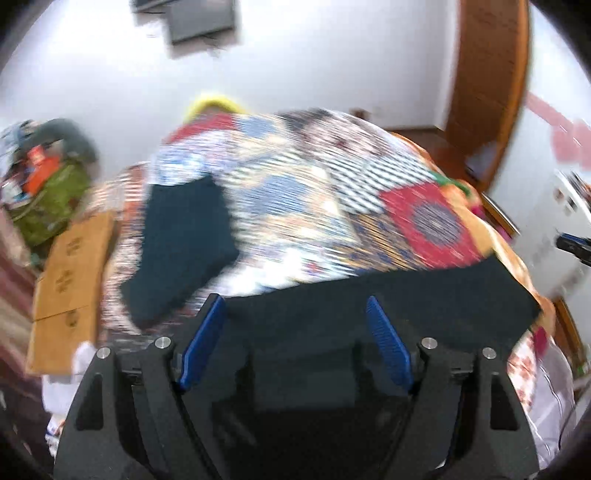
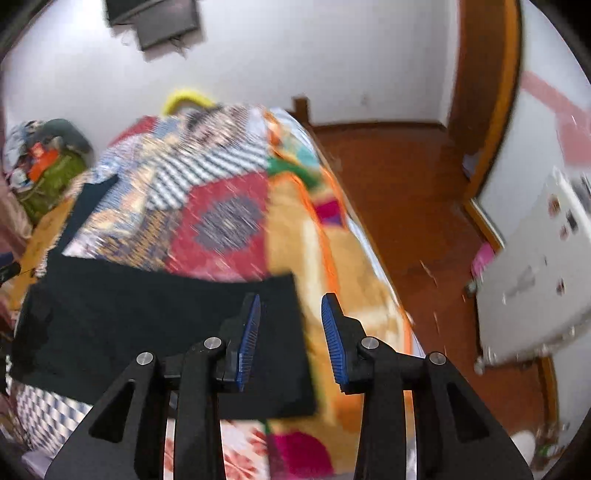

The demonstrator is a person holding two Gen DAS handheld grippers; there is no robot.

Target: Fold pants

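The dark pants are seen spread flat on a bed covered by a patchwork quilt, with one leg stretched away toward the far left part of the bed in the left wrist view. Both views are smeared by motion blur.

The left claw is held wide apart above the near part of the pants; no cloth is seen pinched between its blue pads, so it is released. The right claw is parted too, with a clear gap between its pads: the left pad is seen over the right edge of the pants, the right pad over the orange part of the quilt, and nothing is gripped.

Around the bed, other things are to be noted. Cardboard boxes are stacked beside the bed's left edge, and behind them a heap of clutter with a green bag is piled. A yellow object is partly hidden behind the far end of the quilt. To the right, a brown floor is shown, bounded by a wooden door frame and a white appliance. A dark screen is mounted on the white wall. The tip of the other claw is glimpsed at the right edge of the left view.
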